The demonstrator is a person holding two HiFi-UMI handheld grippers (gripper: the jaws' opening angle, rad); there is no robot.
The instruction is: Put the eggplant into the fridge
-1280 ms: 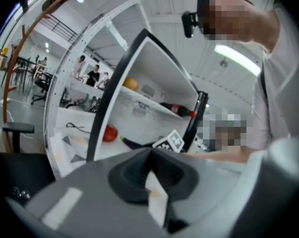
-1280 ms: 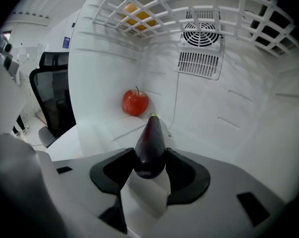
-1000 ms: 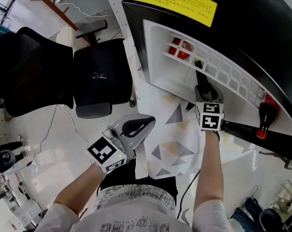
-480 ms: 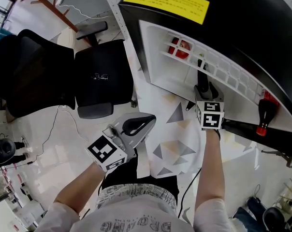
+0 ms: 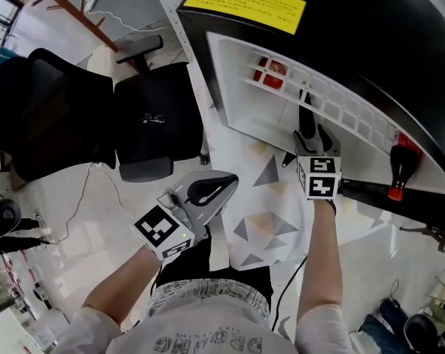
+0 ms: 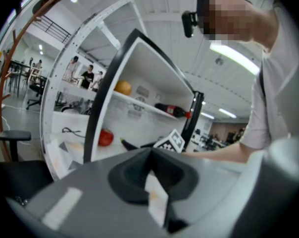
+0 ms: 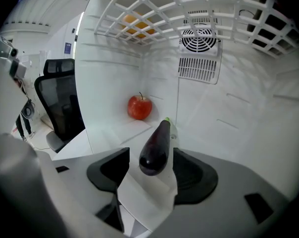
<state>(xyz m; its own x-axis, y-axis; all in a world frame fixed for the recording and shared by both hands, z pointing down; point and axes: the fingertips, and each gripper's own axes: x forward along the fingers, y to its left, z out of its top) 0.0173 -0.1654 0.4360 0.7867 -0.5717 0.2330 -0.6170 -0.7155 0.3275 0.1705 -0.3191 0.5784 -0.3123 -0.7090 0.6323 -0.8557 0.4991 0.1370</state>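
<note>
Eggplant (image 7: 157, 142): one, dark purple, inside the fridge (image 7: 238, 113), with its green stem end on the white fridge floor and its blunt end between the jaws of the right claw (image 7: 150, 158). There is also one red apple (image 7: 139, 107) at eleven o'clock of the eggplant against the back wall. One orange fruit (image 7: 137, 25) sits on the wire shelf (image 7: 154, 9) at twelve o'clock above the apple. One dark bottle (image 5: 398, 169) with a red cap stands in the door at three o'clock in the head view. One black office chair (image 5: 156, 116) stands on the floor at nine o'clock of the fridge.

There are two claws. The right claw is released and its jaws are opening, spread wide. The eggplant lies in the gap, with clear space at the left pad and its side close by the right pad. The left claw (image 6: 149, 155) is clenched with its pads together on nothing, and it hangs outside the fridge at seven o'clock of the right claw.

Against a second ago, the right claw's jaws stand a little wider around the eggplant. The eggplant, the apple and the left claw lie as they did.
</note>
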